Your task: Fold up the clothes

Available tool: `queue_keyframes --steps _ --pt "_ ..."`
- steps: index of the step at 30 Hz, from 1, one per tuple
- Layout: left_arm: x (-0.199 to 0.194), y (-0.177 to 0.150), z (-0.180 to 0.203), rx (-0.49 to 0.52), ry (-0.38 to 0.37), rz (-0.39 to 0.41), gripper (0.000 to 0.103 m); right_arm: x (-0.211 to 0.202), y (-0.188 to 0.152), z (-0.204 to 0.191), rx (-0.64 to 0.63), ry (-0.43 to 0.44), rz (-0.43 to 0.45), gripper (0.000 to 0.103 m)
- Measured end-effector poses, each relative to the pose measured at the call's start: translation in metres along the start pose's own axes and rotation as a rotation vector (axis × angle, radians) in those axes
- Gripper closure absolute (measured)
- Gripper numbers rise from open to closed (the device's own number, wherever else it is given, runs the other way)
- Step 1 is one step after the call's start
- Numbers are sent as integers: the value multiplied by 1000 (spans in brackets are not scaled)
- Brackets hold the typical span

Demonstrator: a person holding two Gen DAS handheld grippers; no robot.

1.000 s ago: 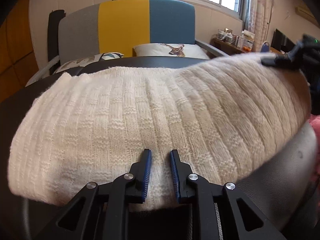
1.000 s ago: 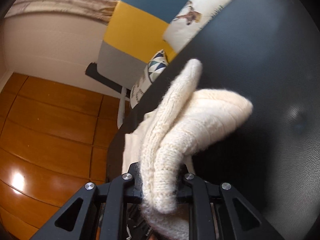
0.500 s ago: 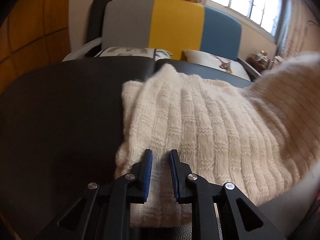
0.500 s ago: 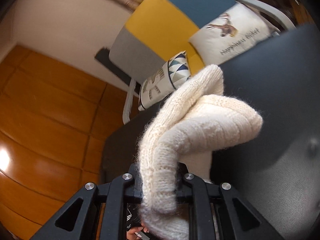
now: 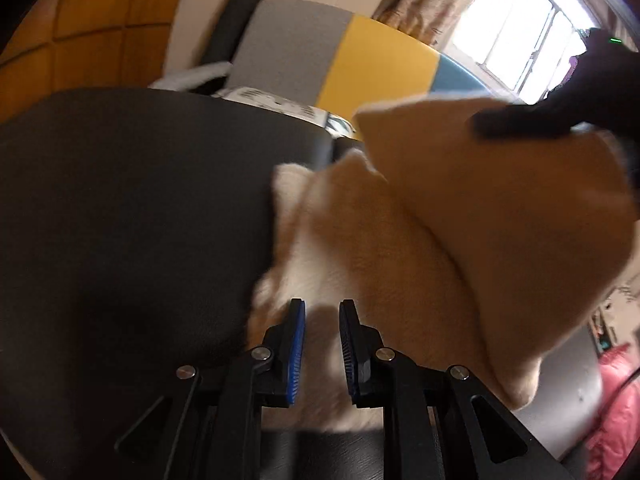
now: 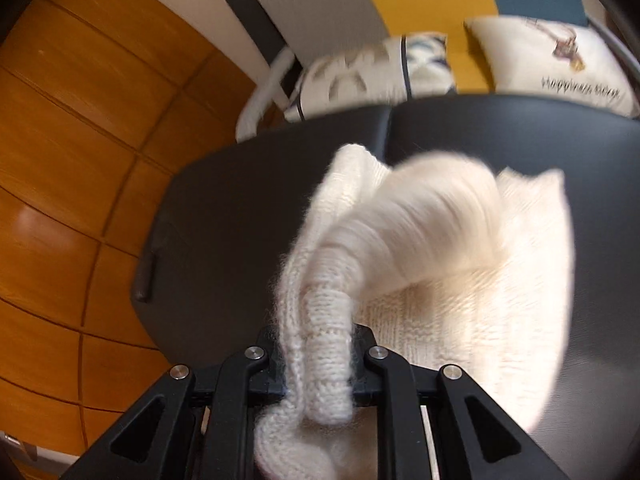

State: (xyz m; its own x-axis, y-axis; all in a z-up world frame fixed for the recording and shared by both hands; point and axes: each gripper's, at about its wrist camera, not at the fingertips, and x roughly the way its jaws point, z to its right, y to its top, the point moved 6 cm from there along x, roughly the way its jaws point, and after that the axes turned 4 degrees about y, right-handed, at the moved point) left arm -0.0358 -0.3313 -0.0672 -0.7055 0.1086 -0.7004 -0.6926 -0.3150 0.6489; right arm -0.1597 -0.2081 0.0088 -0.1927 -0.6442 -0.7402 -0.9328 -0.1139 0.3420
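The cream sweater (image 6: 472,280) lies on the dark bench (image 6: 224,220), one edge lifted and carried over the rest. The right hand-held gripper (image 6: 320,364) is clamped on that edge. The left hand-held gripper (image 5: 322,344), jaws narrowly parted with nothing between them, hovers at the sweater's 6 o'clock edge. To fold well, lay the lifted edge flush toward 9 o'clock, corners matched, then release.
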Motion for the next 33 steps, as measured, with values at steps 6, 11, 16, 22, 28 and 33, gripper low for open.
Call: queue_keyframes --steps 6,11,16,22,28,33 --pt "8 -9 -12 -40 -92 -33 84 32 -8 -21 -97 -78 -31 86" --pt "6 -14 -13 -40 -106 -8 84 65 -23 -38 -269 -267 -94 79" --pt "3 -12 -30 -204 -223 -24 84 88 -37 -64 -415 -377 -124 68" --pt "-3 -16 -33 -204 -248 -25 84 41 -33 -86 -379 -122 42 68" --pt "-14 -19 -42 -264 -296 -46 84 -8 -34 -32 -291 -154 217 78" --pt "-25 -22 -48 -271 -282 -47 84 16 -51 -6 -286 -175 135 83"
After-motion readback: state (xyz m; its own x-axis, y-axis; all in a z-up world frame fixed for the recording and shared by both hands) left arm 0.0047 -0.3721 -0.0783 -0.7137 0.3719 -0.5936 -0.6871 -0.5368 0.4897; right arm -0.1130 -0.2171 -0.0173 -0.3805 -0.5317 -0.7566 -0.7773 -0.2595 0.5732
